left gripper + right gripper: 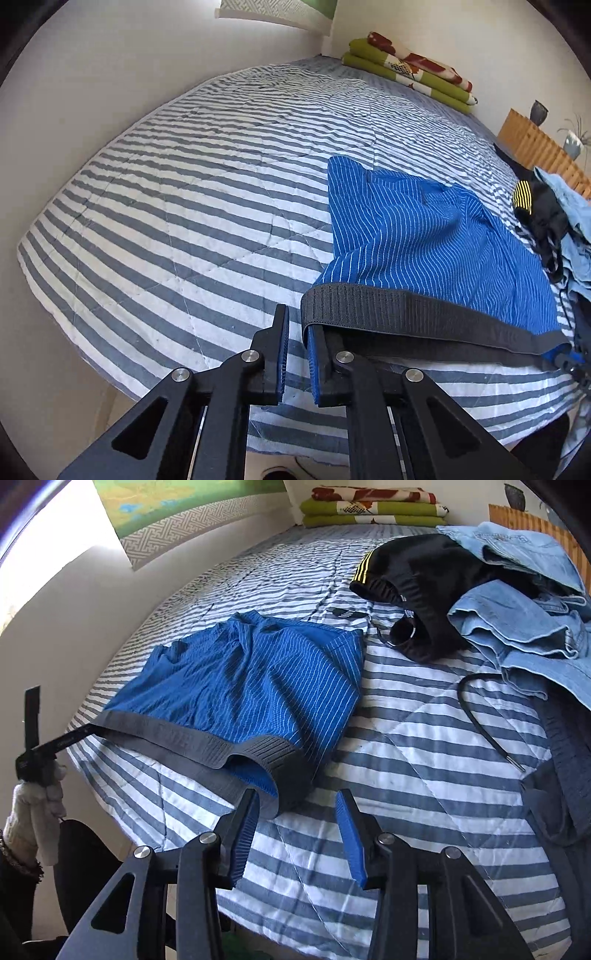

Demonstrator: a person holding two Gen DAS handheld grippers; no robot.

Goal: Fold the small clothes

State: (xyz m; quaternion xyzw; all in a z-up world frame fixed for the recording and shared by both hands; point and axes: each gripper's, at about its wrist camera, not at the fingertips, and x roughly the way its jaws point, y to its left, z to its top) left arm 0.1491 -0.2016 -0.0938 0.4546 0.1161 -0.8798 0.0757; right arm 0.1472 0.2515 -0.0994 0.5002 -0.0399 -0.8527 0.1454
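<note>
Blue pinstriped shorts (424, 236) (251, 679) lie flat on the striped bedcover (184, 184), their dark grey waistband (406, 314) (192, 738) toward me. My left gripper (299, 332) sits at the band's left end with its jaws a narrow gap apart. Its right finger is tucked under the band and bedcover shows between the pads. In the right wrist view a gloved hand holds that gripper (33, 738) at the far left. My right gripper (297, 794) stands open at the band's right end. Its left finger touches the band's edge.
A pile of clothes lies at the right: black shorts with yellow stripes (417, 590) (535, 206), light denim (517, 627) and a dark garment with a drawstring (561, 775). Folded green blankets (406, 70) rest at the far end. A wall runs along the left of the bed.
</note>
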